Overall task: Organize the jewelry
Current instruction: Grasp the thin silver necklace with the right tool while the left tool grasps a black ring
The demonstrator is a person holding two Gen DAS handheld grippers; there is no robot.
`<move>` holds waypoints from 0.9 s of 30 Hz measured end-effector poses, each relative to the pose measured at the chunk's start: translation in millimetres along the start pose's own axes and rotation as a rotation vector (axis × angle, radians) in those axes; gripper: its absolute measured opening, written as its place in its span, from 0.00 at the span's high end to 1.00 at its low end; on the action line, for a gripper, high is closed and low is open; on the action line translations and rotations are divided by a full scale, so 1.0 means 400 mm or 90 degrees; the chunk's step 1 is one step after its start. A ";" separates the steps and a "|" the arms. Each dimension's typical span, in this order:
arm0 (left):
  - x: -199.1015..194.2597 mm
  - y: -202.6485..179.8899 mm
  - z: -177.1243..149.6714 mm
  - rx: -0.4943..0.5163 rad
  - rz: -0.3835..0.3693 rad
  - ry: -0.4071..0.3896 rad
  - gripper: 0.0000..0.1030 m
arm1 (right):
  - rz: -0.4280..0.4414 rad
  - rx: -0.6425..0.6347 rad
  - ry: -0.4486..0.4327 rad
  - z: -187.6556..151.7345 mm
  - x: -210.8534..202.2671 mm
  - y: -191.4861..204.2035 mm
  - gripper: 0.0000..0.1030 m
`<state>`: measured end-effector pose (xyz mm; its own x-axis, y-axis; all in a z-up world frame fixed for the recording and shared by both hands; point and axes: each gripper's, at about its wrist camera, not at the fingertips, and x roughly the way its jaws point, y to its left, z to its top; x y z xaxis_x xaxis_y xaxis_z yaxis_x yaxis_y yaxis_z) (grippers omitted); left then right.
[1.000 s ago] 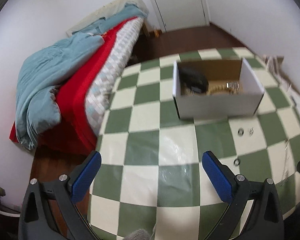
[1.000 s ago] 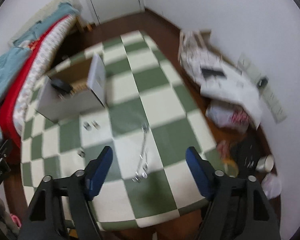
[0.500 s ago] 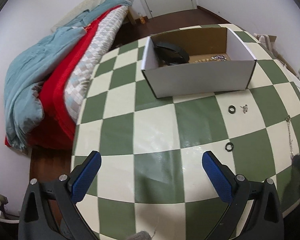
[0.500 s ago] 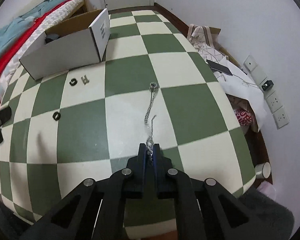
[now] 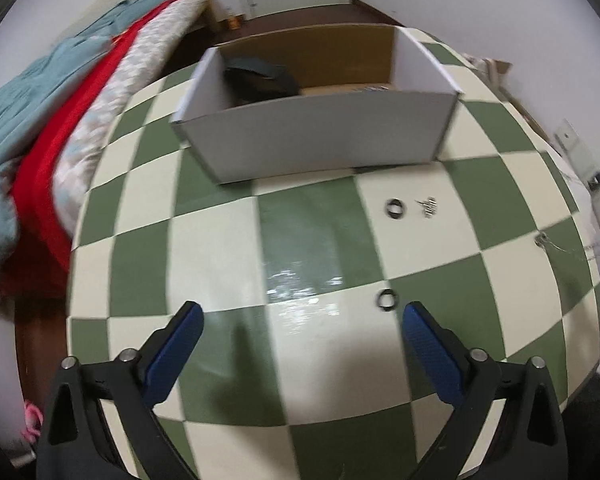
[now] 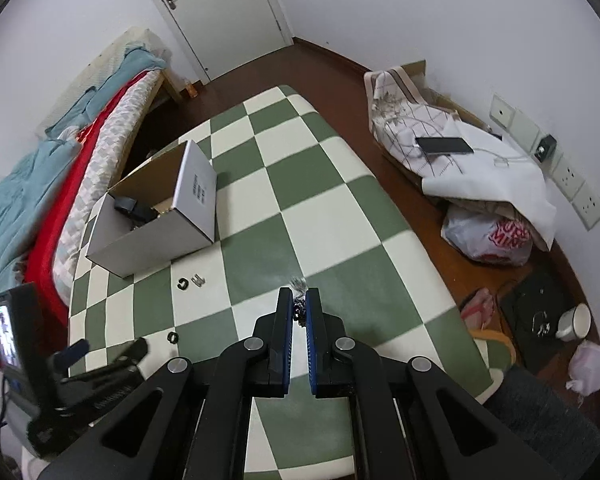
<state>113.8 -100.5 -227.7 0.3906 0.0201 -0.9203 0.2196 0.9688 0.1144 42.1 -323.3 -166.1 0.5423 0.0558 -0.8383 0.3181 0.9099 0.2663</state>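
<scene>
Glossy green-and-cream checkered desk [image 5: 308,248]: the left claw [image 5: 302,320], its blue-padded jaws wide apart and just closing a little with nothing between them, has a small dark ring [image 5: 387,299] just beside its right finger, and a white cardboard box [image 5: 320,140] stands beyond. Further ahead lie a second ring [image 5: 396,208] and small metal pieces [image 5: 429,206]. The right claw [image 6: 299,300] is clamped on a fine silvery chain [image 6: 298,282] bunched at its tips.

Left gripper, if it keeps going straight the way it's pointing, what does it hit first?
Probably the bare checkered tabletop: the open left gripper frames nothing else. The nearer dark ring sits just beyond its right finger, likely missed.
</scene>
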 end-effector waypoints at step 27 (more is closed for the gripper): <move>-0.069 -0.045 0.036 0.036 -0.070 -0.042 0.91 | 0.005 -0.011 0.001 0.042 0.003 0.023 0.94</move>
<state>112.1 -122.2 -199.1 0.4181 -0.1038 -0.9024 0.3137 0.9488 0.0362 58.8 -321.7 -156.8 0.5435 0.0642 -0.8370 0.3003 0.9162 0.2653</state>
